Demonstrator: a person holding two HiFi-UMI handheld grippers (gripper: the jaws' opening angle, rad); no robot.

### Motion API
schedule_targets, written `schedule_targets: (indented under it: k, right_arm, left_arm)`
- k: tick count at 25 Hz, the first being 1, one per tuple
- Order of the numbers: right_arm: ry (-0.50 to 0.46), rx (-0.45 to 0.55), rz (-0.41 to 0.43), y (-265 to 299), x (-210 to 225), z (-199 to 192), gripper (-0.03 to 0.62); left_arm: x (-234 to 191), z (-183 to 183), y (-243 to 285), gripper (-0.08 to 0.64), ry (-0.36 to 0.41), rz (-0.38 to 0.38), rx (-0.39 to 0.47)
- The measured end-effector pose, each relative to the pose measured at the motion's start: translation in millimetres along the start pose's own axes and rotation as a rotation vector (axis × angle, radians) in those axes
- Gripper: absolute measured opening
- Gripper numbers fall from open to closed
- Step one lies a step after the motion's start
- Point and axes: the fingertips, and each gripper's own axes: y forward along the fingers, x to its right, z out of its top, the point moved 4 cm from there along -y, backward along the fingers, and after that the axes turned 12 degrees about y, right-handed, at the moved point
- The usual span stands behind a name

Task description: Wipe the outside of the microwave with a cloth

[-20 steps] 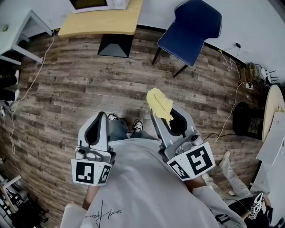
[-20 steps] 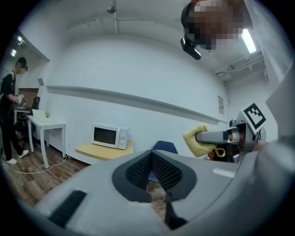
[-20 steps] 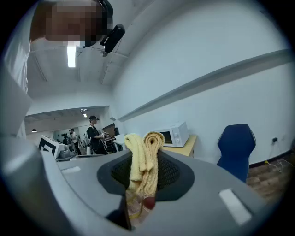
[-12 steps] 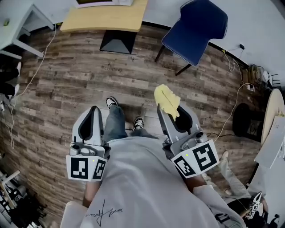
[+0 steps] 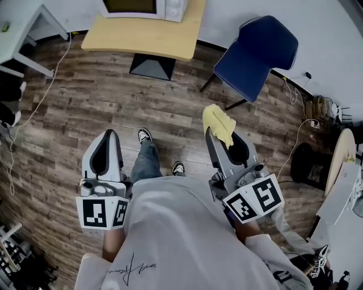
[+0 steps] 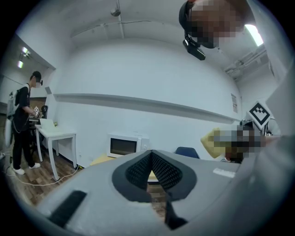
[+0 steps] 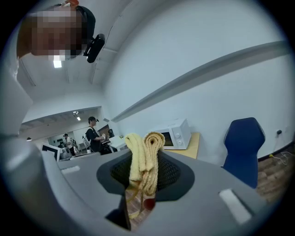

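Observation:
A white microwave (image 5: 147, 7) stands on a light wooden table (image 5: 144, 38) at the top of the head view; it also shows far ahead as the microwave (image 6: 123, 145) and the microwave (image 7: 176, 133) in the two gripper views. My right gripper (image 5: 218, 133) is shut on a folded yellow cloth (image 5: 219, 125), which sticks up between its jaws as the cloth (image 7: 145, 159). My left gripper (image 5: 104, 148) is shut with nothing in it, its jaws meeting in a point (image 6: 150, 154). Both grippers are held at waist height, well short of the table.
A blue chair (image 5: 256, 51) stands right of the wooden table. A white desk (image 5: 20, 34) is at the far left, with a person (image 6: 23, 122) beside it. Cables (image 5: 300, 133) and a dark round stool (image 5: 309, 152) lie at the right. Wood floor (image 5: 91, 107) stretches between me and the table.
I have stepped forward: the table, microwave and chair have come further into the head view. The right gripper with the cloth shifted slightly right and up; the left drifted left.

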Motion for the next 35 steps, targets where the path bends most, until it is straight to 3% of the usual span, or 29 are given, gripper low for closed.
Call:
schedule_targets:
  k: [9, 17, 28, 35]
  right_arm:
    - [-0.041, 0.004, 0.035, 119, -56, 26, 0.117]
    - [-0.073, 0.010, 0.032, 188, -83, 37, 0.117]
    - [-0.053, 0.023, -0.004, 259, -59, 57, 0.118]
    - [-0.018, 0.078, -0.025, 321, -16, 95, 0.118]
  left_arm:
    - [-106, 23, 47, -0.002, -0.005, -0.040, 0.075]
    - [-167, 23, 71, -0.002, -0.030, -0.072, 0.088]
    - [-207, 18, 125, -0.002, -0.044, -0.088, 0.061]
    - [-233, 31, 203, 0.000, -0.025, -0.097, 0.100]
